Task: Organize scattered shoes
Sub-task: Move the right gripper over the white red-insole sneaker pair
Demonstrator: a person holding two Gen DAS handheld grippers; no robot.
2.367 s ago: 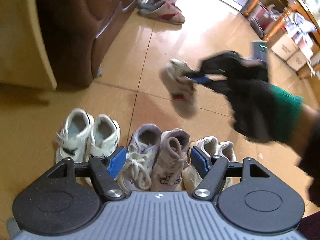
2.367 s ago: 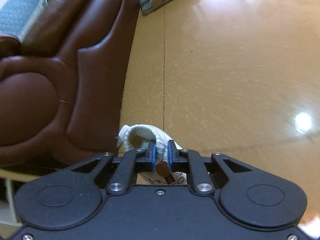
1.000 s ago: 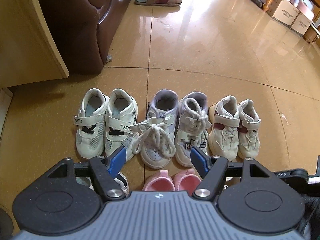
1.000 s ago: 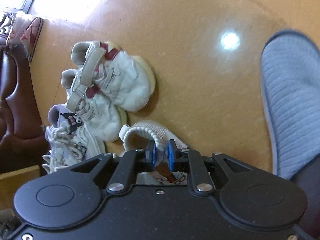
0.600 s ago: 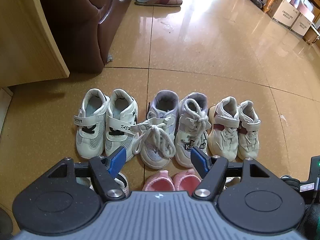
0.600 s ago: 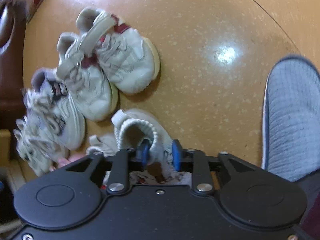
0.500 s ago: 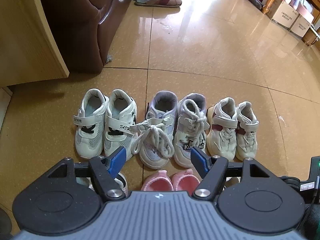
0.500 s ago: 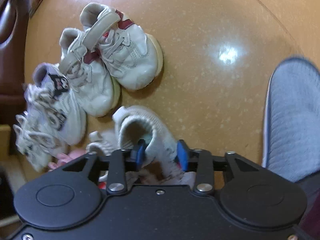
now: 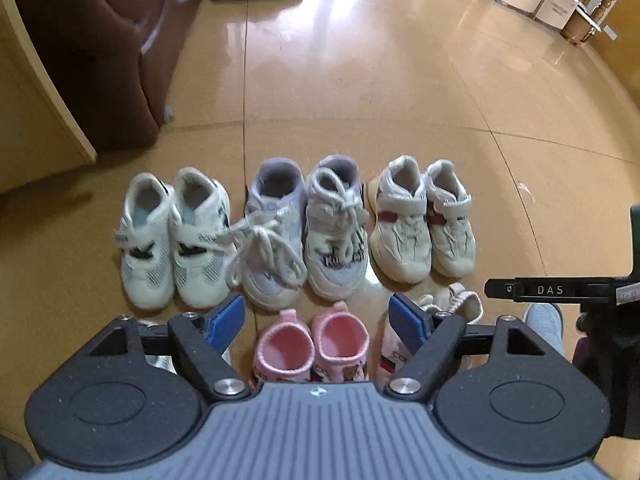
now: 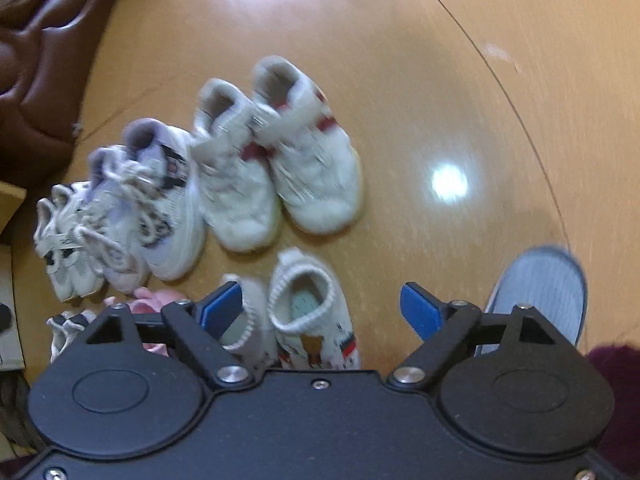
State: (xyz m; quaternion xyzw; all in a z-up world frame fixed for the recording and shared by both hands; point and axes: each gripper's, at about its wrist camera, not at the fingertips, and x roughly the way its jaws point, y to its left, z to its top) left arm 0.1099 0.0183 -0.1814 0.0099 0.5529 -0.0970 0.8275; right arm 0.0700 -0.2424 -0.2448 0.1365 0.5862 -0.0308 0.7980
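A brown leather sofa (image 9: 100, 52) with soft puffy sides stands at the far left, next to a flat wooden board (image 9: 36, 92). On the shiny yellow floor (image 9: 360, 80) a row of little shoes stands side by side: white mesh shoes (image 9: 174, 236), grey shoes (image 9: 304, 228) with thick floppy laces, then cream shoes (image 9: 422, 216) with dark red straps. Closer in sit fuzzy pink shoes (image 9: 312, 344) and white knit shoes (image 10: 308, 312) with stretchy round tops.

The left gripper (image 9: 318, 318) hangs over the pink shoes, its jaws wide with nothing in them. The right gripper (image 10: 320, 308) has just been opening its jaws; they stand wide over the white knit shoes and do not touch them.

Right of the shoes the floor is bare, up to a grey slipper (image 10: 540, 292) at the edge.
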